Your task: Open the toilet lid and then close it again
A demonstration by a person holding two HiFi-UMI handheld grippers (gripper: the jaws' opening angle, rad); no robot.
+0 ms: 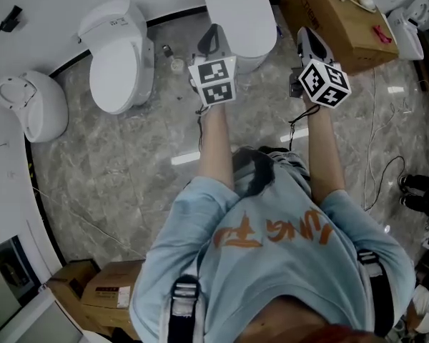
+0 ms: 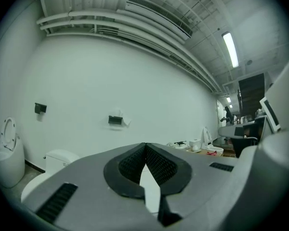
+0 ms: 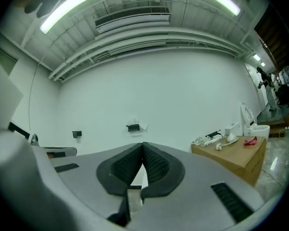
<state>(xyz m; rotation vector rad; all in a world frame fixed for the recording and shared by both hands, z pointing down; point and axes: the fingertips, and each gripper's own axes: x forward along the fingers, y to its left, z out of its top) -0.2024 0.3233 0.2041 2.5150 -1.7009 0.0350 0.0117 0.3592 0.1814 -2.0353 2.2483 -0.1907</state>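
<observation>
A smooth, glossy white toilet lid (image 1: 232, 9) sits above a polished grey stone-look floor (image 1: 114, 170), a matt brown cardboard box (image 1: 329, 23) at far right. Left gripper (image 2: 145, 147) and right gripper (image 3: 143, 146) are matt grey plastic with rough, ribbed black pads (image 2: 130, 165).

I see grey marbled floor (image 1: 129, 163), closed toilet (image 1: 236, 13) ahead, second toilet (image 1: 118, 63) left of it, third toilet (image 1: 36, 106) far left, cardboard box (image 1: 336, 27) right, cartons (image 1: 100, 288) near-left, cables (image 1: 375, 141) trailing right.

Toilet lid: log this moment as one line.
white rounded-rectangular toilet lid: down, untouched | left gripper: shut, empty, level | right gripper: shut, empty, level
</observation>
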